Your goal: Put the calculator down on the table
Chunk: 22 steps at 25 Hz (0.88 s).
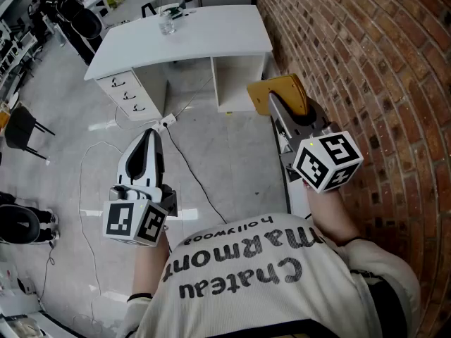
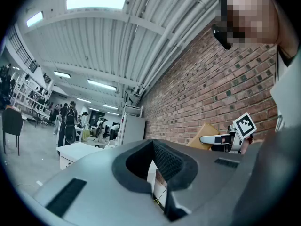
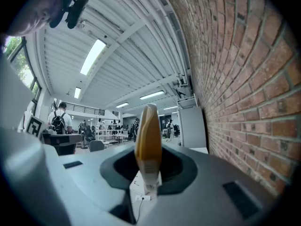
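The calculator (image 1: 285,90), a flat yellow-tan slab, sticks forward from my right gripper (image 1: 276,105), which is shut on its near end, close to the brick wall. In the right gripper view the calculator (image 3: 148,140) stands edge-on between the jaws of that gripper (image 3: 146,185). The left gripper view shows the calculator (image 2: 203,133) held in the air beside the wall. My left gripper (image 1: 152,134) hangs over the floor at the left, shut and holding nothing; its pads (image 2: 164,161) meet. The white table (image 1: 184,35) stands ahead, beyond both grippers.
A glass (image 1: 167,25) sits at the table's far side. A drawer unit (image 1: 127,94) stands under its left end. Cables and a power strip (image 1: 168,122) lie on the grey floor. The brick wall (image 1: 380,62) runs along the right. Chairs (image 1: 21,125) stand at the left.
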{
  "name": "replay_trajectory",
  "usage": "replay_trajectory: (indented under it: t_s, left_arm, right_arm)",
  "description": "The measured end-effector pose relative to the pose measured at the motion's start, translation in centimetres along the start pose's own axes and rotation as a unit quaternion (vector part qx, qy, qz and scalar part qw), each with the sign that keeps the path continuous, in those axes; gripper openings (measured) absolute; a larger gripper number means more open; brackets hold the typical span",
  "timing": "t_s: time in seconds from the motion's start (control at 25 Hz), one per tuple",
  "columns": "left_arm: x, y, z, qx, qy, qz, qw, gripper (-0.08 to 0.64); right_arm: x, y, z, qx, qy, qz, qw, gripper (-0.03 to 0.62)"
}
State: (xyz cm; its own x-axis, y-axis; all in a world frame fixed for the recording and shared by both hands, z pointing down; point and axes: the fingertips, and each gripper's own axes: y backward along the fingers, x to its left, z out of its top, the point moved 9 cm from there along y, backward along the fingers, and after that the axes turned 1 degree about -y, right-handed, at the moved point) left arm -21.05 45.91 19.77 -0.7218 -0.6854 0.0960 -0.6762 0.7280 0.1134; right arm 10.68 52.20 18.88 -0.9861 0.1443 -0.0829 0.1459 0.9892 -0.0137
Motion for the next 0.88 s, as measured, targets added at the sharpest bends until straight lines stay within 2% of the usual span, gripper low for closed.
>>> replay_trajectory:
  t_s: [0.48, 0.64, 0.88]
  left_arm:
    - [3.1, 0.6, 1.4, -0.009, -0.004, 0.001, 0.9999, 0.000]
    - [5.2, 0.9, 2.0, -0.016, -0.009, -0.002, 0.9998, 0.000]
    - [8.4, 0.7, 0.6, -0.003, 0.003, -0.005, 1.0000, 0.000]
  right_arm:
    - [2.3, -2.5, 0.6, -0.008, -0.013, 0.000, 1.000, 0.092]
    - [3.6, -3.8, 0.8, -0.019, -0.032, 0.006, 0.999, 0.092]
    - [5.5, -5.9, -0.7, -0.021, -0.043, -0.002, 0.999, 0.092]
